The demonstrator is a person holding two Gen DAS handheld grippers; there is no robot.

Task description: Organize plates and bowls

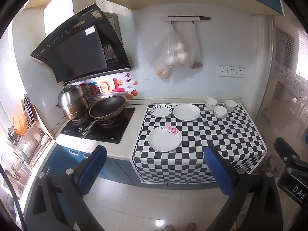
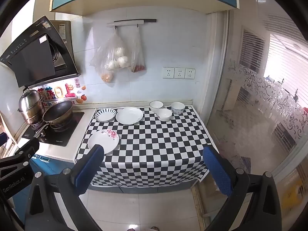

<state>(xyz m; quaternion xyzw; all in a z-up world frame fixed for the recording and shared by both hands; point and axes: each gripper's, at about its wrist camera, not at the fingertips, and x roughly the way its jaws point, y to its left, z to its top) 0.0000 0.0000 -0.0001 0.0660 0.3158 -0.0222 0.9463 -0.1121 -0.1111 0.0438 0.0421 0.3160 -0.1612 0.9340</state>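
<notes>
We count six pieces of crockery on the black-and-white checkered cloth (image 1: 211,134) that covers the right part of the pale kitchen counter: three plates and three bowls.

Going left to right in the left wrist view, at nine o'clock stand one lidded stainless-steel steamer pot (image 1: 72,102) and one dark long-handled frying pan (image 1: 106,108) on the black glass hob (image 1: 100,129). Next comes the small white plate with dark radial stripes (image 1: 161,110) at the cloth's far left corner, and just beside it, toward three o'clock, the plain white deep plate (image 1: 186,112). Nearer us, at six o'clock from the striped one, lies the white plate with pink flowers (image 1: 164,138), well apart from the other two. At the far right corner three small white porcelain bowls (image 1: 220,111) cluster close together, two behind and one in front.

Above, at twelve o'clock, two clear plastic bags (image 1: 173,52) hang from a wall rail.

Our left gripper (image 1: 154,165) and right gripper (image 2: 152,165) both hover in front of the counter edge, blue pads wide apart, nothing between them.
</notes>
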